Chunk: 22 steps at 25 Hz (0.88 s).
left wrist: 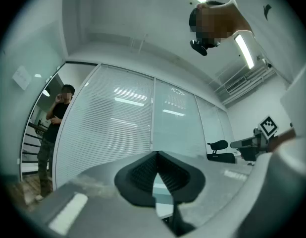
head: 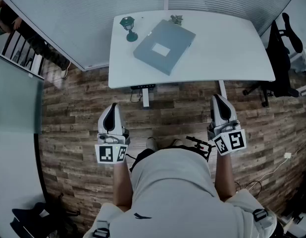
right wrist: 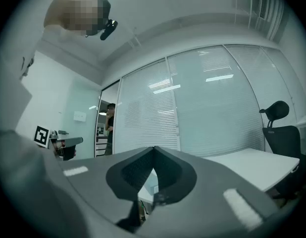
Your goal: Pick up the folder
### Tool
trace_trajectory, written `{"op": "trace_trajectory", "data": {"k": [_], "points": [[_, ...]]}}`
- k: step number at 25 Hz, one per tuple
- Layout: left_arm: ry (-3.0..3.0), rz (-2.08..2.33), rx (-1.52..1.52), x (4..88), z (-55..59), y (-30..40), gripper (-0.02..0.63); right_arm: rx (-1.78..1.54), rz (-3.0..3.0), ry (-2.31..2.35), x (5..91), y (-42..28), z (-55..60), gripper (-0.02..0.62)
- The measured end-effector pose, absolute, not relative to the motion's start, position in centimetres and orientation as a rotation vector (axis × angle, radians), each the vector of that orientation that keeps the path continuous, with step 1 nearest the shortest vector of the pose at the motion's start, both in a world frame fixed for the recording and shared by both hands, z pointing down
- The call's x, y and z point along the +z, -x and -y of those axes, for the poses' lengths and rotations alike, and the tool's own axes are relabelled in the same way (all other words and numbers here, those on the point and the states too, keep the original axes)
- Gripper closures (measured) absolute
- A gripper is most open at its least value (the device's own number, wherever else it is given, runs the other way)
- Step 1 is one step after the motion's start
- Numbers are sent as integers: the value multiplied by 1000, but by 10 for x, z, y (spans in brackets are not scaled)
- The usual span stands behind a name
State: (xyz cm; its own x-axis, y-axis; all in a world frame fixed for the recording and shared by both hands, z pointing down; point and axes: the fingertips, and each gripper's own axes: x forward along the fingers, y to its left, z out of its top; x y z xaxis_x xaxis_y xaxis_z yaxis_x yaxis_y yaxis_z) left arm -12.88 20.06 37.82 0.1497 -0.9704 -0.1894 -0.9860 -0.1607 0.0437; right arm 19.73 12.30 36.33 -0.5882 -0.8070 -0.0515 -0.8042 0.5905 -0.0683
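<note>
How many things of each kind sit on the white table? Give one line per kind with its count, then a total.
folder: 1
teal goblet-shaped object: 1
small grey object at the far edge, too small to identify: 1
Total: 3

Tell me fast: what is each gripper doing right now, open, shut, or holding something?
Left gripper: shut, holding nothing.
Right gripper: shut, holding nothing.
</note>
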Motion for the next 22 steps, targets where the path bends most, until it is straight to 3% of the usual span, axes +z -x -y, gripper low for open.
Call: {"op": "trace_trajectory", "data": {"k": [22], "points": [[2321, -1997, 316, 383, -195, 149, 601, -93, -2716, 1351, 367, -186, -118, 594]]}}
